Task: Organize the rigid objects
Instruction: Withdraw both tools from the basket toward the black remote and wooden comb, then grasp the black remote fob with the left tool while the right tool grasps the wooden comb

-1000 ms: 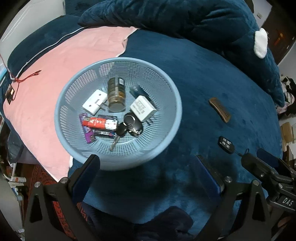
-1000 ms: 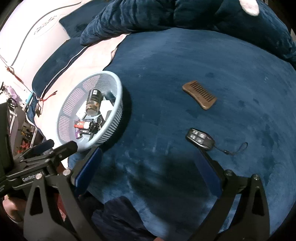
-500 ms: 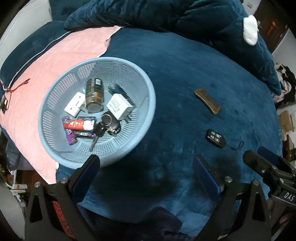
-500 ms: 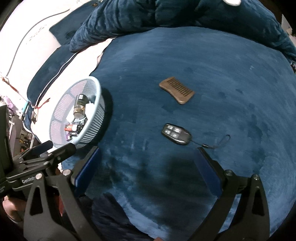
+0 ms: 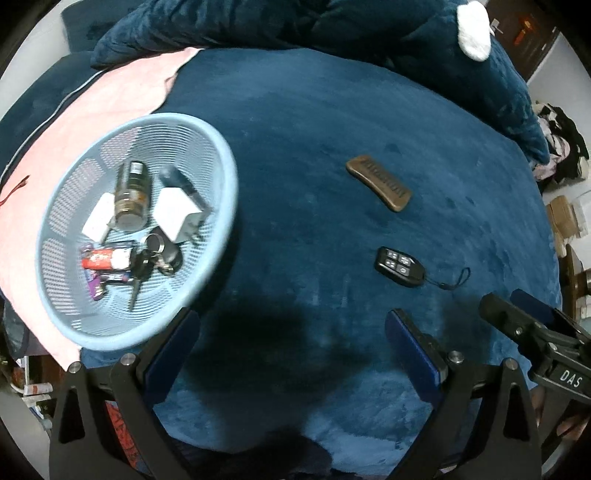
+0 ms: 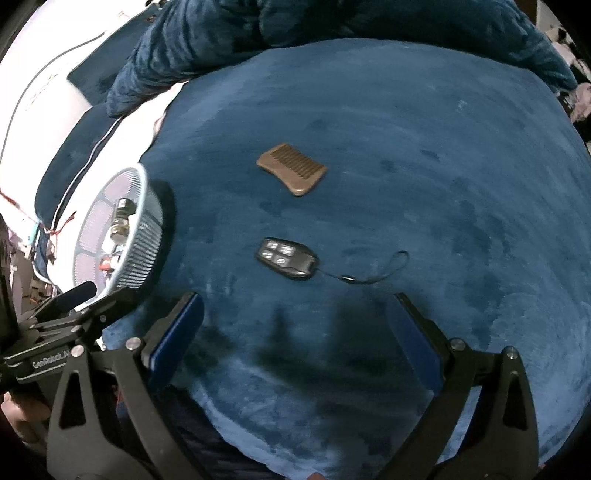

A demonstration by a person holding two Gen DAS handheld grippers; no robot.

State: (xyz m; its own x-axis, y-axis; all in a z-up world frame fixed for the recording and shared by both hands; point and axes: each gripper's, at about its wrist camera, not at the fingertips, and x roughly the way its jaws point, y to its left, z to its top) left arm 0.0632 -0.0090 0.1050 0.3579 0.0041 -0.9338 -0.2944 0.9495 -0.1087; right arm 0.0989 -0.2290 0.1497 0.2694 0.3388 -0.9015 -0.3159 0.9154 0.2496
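Left hand-held gripper (image 5: 291, 332) empty, jaws spread wide over dark blue plush surface (image 5: 314, 147). Light blue basket (image 5: 225, 173) at left holds can (image 5: 131, 195), white adapter (image 5: 177, 212), keys (image 5: 147, 262), red tube (image 5: 105, 258). Brown comb (image 5: 378, 183) and black key fob (image 5: 399, 266) lie apart at right. Right hand-held gripper (image 5: 517, 314) at right edge.

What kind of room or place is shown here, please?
Probably a bedroom: the work surface is a plush blue blanket with big cushions, and clothes lie piled beside it.
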